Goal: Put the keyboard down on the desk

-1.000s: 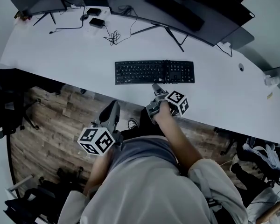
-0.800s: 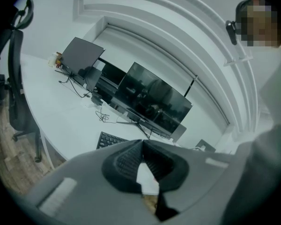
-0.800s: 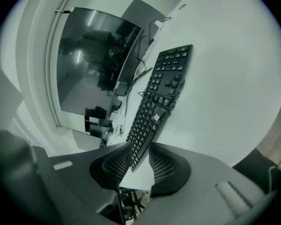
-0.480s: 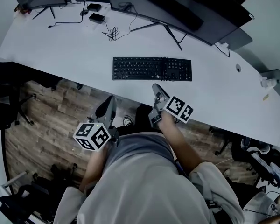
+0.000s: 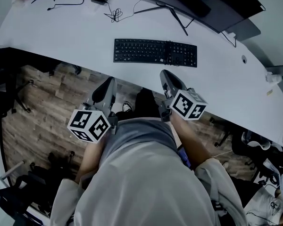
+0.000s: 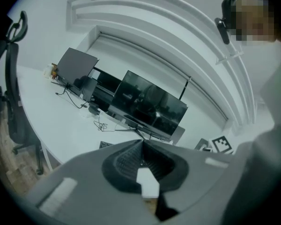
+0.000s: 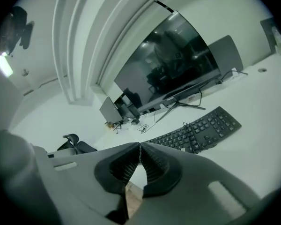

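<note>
The right gripper [image 7: 139, 145] has just been closing, and its two dark ribbed pads now meet at the tips with nothing between them. In the head view it sits just right of the frame's middle, its marker cube [image 5: 188, 104] below the jaws, and it hangs off the near edge of the desk [image 5: 61, 32], apart from everything on it. The left gripper [image 6: 143, 142] is likewise closed and empty, its tips together; in the head view it lies left of centre over the wooden floor [image 5: 42, 107], short of the desk edge. The black keyboard [image 5: 155, 52] lies flat on the white desk in the upper middle of the head view, parallel to the near edge and just above the right gripper's tips, touched by neither gripper. In the right gripper view it stretches across the right middle of the frame. Behind it, towards the top of the head view, stands a wide dark monitor [image 5: 198, 4] on thin legs, with a tangle of cables [image 5: 114, 15] to its left.
</note>
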### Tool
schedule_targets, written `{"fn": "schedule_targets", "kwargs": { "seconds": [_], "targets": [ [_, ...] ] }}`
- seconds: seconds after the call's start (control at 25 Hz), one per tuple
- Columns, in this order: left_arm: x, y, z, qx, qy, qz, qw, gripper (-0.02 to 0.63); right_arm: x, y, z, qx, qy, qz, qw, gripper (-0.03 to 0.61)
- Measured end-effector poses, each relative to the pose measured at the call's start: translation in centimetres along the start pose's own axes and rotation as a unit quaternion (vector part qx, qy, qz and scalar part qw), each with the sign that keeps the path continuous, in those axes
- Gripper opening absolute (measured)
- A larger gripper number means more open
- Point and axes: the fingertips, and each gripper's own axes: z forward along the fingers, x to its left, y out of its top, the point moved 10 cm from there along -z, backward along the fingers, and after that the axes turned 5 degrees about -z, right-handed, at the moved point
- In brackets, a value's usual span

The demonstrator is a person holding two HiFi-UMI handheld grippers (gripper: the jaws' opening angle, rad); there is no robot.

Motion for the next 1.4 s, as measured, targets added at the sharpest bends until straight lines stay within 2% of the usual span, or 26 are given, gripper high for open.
{"fn": "schedule_targets", "kwargs": {
  "seconds": [0.32,0.56,0.76,0.96,1.16,1.4],
  "targets": [
    [-0.3,-0.7,-0.8,0.004,-0.002,0.020,0.9998,0.000,1.4,0.4,-3.1,-0.001,0.019,-0.091,0.996,0.003],
    [-0.3,-0.6,-1.2,0.003,0.012,0.026,0.9996,0.000,2.1,0.5,-4.2,0.005,0.022,-0.127,0.992,0.003],
    [-0.3,-0.8,-1.9,0.000,0.047,0.038,0.9981,0.000,2.2,0.6,-5.1,0.016,0.022,-0.147,0.989,0.002],
    [-0.4,-1.2,-2.1,0.002,0.045,0.025,0.9987,0.000,1.9,0.8,-5.7,0.019,0.008,-0.146,0.989,0.002],
    [-0.7,-2.0,-1.5,0.017,0.046,0.009,0.9988,0.000,1.9,0.8,-5.7,0.037,0.015,-0.164,0.986,0.002],
    [-0.8,-2.3,-0.6,0.030,0.045,-0.005,0.9985,0.000,0.9,1.4,-5.7,0.062,0.012,-0.152,0.986,0.002]
  ]
}}
